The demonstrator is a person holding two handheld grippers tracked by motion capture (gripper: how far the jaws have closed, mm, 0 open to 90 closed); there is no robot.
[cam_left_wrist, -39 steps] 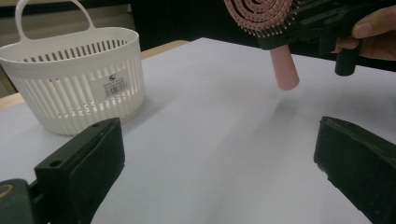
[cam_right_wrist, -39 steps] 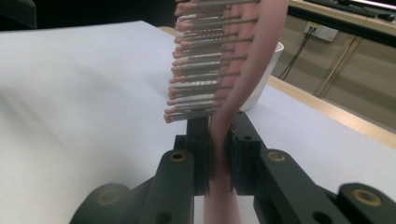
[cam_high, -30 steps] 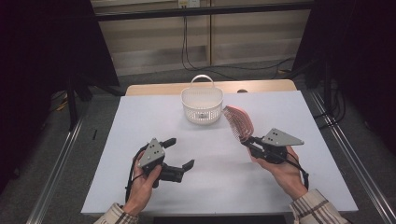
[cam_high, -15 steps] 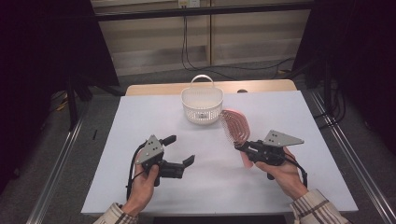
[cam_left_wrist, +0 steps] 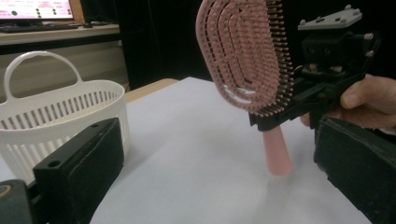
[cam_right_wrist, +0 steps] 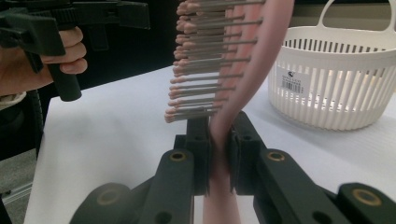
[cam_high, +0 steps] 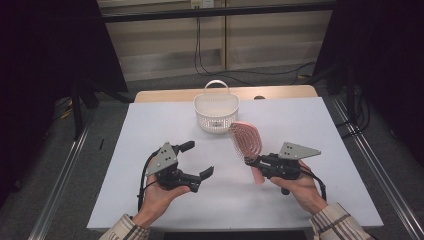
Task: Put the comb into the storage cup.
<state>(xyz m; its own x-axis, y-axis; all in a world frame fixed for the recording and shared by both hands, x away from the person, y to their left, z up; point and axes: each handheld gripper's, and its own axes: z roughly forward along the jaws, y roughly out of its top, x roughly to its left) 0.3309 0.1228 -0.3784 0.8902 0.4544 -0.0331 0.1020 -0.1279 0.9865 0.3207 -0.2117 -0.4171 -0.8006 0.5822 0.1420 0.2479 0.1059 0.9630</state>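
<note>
A pink hairbrush (cam_high: 245, 139) stands upright over the middle of the white table (cam_high: 150, 130), bristled head up and handle down close to the surface. My right gripper (cam_high: 249, 161) is shut on its neck, just below the head. In the right gripper view both pads clamp the pink neck (cam_right_wrist: 218, 158) and the bristles point left. My left gripper (cam_high: 197, 159) is held open above the table left of the brush, nothing between its jaws. Its own view shows the brush (cam_left_wrist: 243, 56) ahead, between its wide-apart fingers (cam_left_wrist: 88, 154). A white slotted basket (cam_high: 216, 112) stands behind.
The basket (cam_right_wrist: 336, 79) has a loop handle and sits at the table's far edge, close behind the brush head. A wooden strip (cam_high: 280, 93) runs along the far side. Metal rails (cam_high: 65, 170) flank the table, and dark curtains hang on both sides.
My right gripper has shifted slightly left and toward the near edge with the brush. The left gripper has hardly moved.
</note>
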